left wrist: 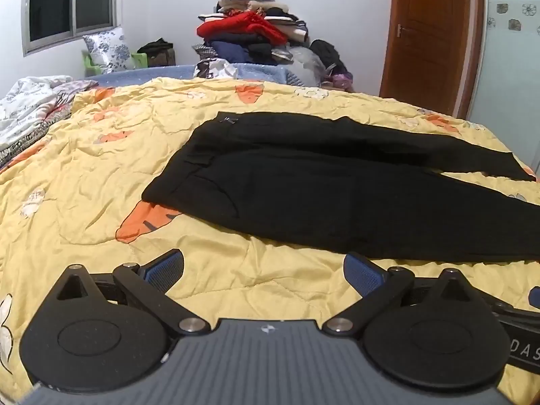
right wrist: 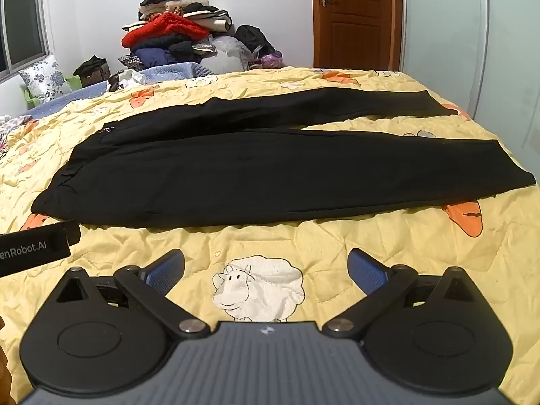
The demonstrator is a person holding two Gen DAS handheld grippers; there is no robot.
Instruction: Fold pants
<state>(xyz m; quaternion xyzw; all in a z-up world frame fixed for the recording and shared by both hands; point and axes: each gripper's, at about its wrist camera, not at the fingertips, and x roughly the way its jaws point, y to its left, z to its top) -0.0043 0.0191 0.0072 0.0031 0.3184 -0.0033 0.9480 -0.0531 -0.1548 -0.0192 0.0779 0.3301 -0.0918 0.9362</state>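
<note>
Black pants (left wrist: pixel 320 185) lie flat on a yellow quilt (left wrist: pixel 84 175), waistband to the left, both legs running right and slightly apart. They also show in the right wrist view (right wrist: pixel 253 175). My left gripper (left wrist: pixel 263 270) is open and empty, just in front of the near edge of the pants, near the waist end. My right gripper (right wrist: pixel 266 270) is open and empty over the quilt (right wrist: pixel 371 236), in front of the near leg. Part of the left gripper (right wrist: pixel 33 246) shows at the left edge of the right wrist view.
A tall pile of clothes (left wrist: pixel 256 30) stands behind the bed against the wall. A floral pillow (left wrist: pixel 108 47) and crumpled bedding (left wrist: pixel 30 108) lie at the far left. A brown door (left wrist: pixel 428 30) is at the back right.
</note>
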